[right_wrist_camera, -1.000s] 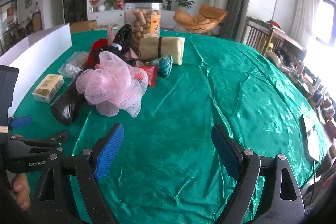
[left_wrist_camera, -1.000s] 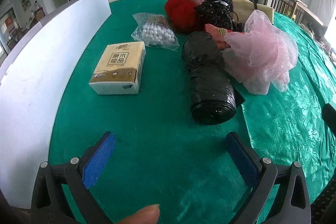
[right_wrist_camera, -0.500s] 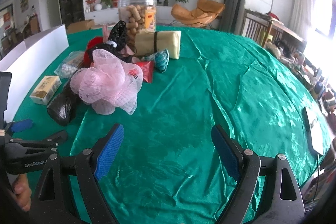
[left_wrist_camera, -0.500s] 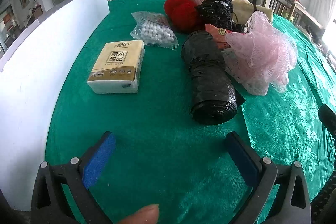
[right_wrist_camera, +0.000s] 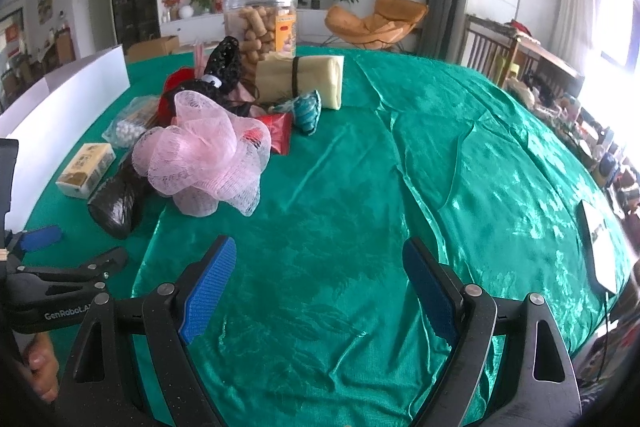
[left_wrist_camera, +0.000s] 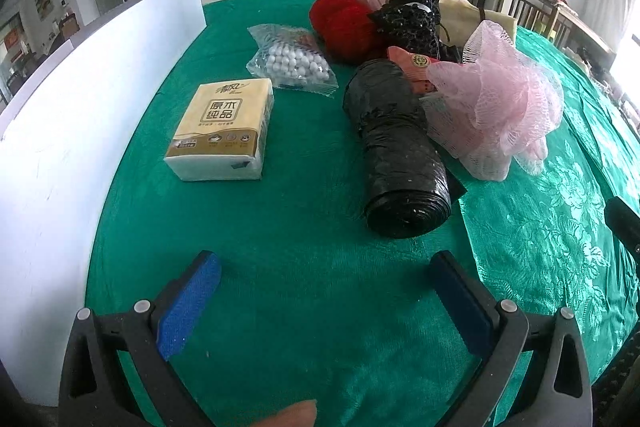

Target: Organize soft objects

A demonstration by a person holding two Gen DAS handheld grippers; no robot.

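The left gripper gapes wide, holding nothing, over green tablecloth; the right gripper likewise wide and empty; at the left one's 12 o'clock lies a black bag roll, tissue pack at 11, pink mesh sponge at 1, touching the roll

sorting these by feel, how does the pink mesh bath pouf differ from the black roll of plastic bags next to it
The pink mesh bath pouf is a pale, see-through, ruffled ball of netting; the black roll of plastic bags is dark, opaque and glossy. The pouf is puffy and irregular in outline, while the roll is a tight cylinder lying on its side. The pouf also stands taller than the roll. Both rest on the green tablecloth, touching, and neither is held.
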